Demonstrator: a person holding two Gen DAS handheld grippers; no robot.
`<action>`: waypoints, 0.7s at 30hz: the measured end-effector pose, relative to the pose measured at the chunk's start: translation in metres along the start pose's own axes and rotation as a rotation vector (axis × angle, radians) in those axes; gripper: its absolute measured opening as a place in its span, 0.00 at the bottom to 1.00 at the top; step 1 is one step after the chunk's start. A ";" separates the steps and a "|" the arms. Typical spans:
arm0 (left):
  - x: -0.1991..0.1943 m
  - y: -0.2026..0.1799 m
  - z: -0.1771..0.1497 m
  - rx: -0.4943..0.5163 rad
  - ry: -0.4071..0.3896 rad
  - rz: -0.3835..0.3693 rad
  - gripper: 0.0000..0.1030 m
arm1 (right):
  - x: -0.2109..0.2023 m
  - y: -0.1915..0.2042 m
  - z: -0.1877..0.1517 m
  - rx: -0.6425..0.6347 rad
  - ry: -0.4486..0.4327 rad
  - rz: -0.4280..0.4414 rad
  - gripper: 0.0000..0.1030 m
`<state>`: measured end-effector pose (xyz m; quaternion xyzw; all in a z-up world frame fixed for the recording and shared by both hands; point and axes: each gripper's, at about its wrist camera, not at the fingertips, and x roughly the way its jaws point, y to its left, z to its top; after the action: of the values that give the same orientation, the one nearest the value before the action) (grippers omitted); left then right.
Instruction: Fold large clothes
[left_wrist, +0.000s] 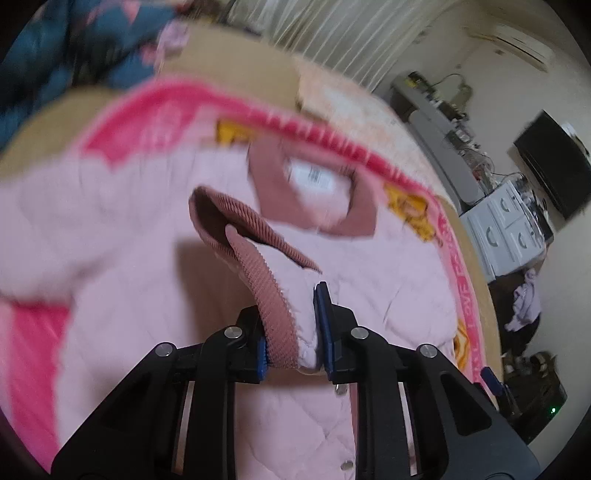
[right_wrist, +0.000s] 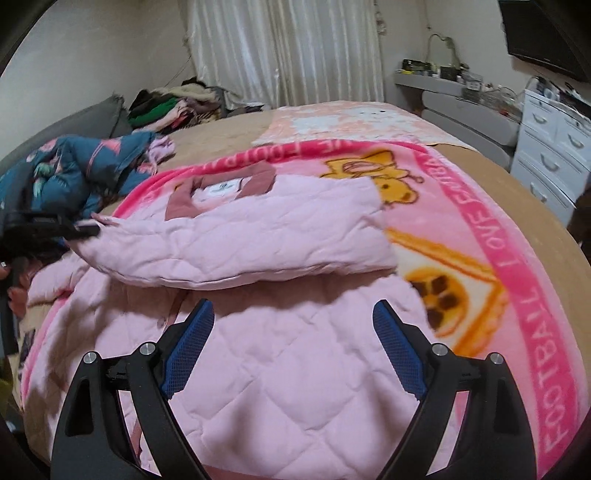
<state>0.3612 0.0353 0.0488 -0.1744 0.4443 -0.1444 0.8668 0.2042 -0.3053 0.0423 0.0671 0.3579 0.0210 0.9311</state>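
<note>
while the pink quilted jacket (right_wrist: 258, 369) lies spread on a pink football-print blanket (right_wrist: 517, 295) on the bed (right_wrist: 229, 129), a blue floral garment (right_wrist: 85, 162) sits bunched just beside its far-left edge, and a heap of clothes (right_wrist: 173, 103) is piled at the far side near the white curtain (right_wrist: 288, 48). white drawer unit (right_wrist: 554, 147) and a cluttered shelf (right_wrist: 443, 77) stand off the bed's right side. one sleeve (right_wrist: 236, 243) is folded across the jacket body, just below the dusty-rose collar (right_wrist: 221, 184). left gripper (left_wrist: 295, 332): fingers nearly closed, clamped on the ribbed rose cuff (left_wrist: 266, 280) and the pink sleeve fabric next to it, lifted above the jacket; left view is motion-blurred. right gripper (right_wrist: 291, 343): fingers wide apart, holding nothing, over the jacket's lower panel; can't tell if the tips touch the fabric.
</note>
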 end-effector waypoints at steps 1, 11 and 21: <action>-0.008 -0.006 0.008 0.030 -0.028 0.010 0.13 | -0.002 -0.002 0.002 -0.003 -0.005 -0.004 0.84; 0.018 0.026 0.000 0.084 -0.017 0.113 0.14 | 0.023 -0.015 0.037 -0.013 -0.001 -0.035 0.84; 0.049 0.057 -0.034 0.090 0.044 0.197 0.16 | 0.078 0.011 0.064 -0.078 0.073 0.010 0.84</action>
<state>0.3663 0.0603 -0.0296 -0.0876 0.4714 -0.0823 0.8737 0.3047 -0.2941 0.0388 0.0319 0.3902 0.0421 0.9192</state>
